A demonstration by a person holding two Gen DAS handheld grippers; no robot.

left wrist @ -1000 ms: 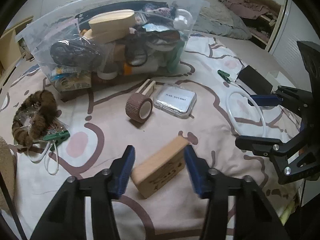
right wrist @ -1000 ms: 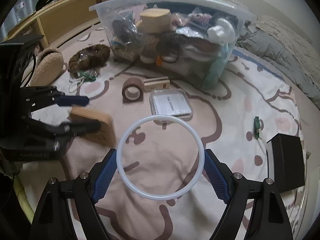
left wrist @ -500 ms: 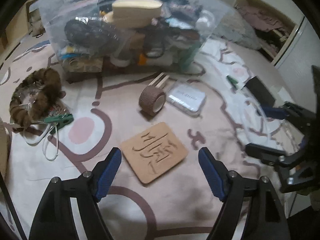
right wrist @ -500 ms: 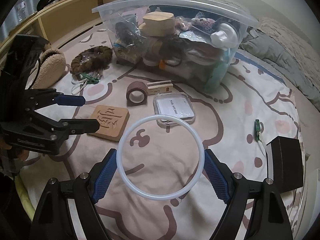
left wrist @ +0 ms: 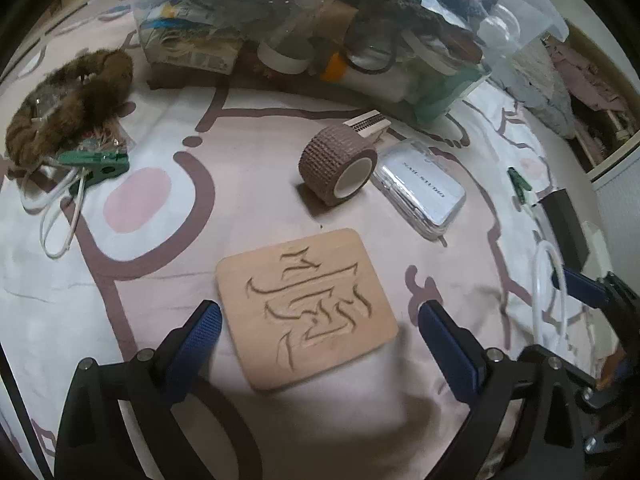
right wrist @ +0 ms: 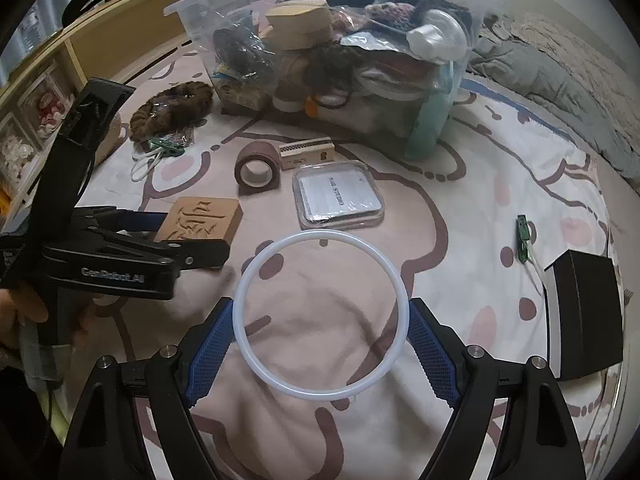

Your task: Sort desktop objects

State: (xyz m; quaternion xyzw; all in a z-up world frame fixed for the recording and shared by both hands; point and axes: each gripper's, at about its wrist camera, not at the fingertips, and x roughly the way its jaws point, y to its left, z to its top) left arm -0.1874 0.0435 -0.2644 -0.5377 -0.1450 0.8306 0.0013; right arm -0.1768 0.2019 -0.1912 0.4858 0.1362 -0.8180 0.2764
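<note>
Wooden carved block [left wrist: 306, 307] is lying flat on the bedspread [left wrist: 248, 200], carving up, just in front of the brown tape roll [left wrist: 338, 168] and well short of the clear storage bin [right wrist: 332, 52]. Left gripper [left wrist: 320, 332] is straddling it, jaws opening wide, pads clear of both sides, so the block's between them but not gripped. Right gripper [right wrist: 320, 340] is clamped across a white ring [right wrist: 322, 314], holding it up off the cover. Looks like we're mid put-down or re-grip on the block. Next move probably needs a square close on its edges, or the ring heading to the bin.
</note>
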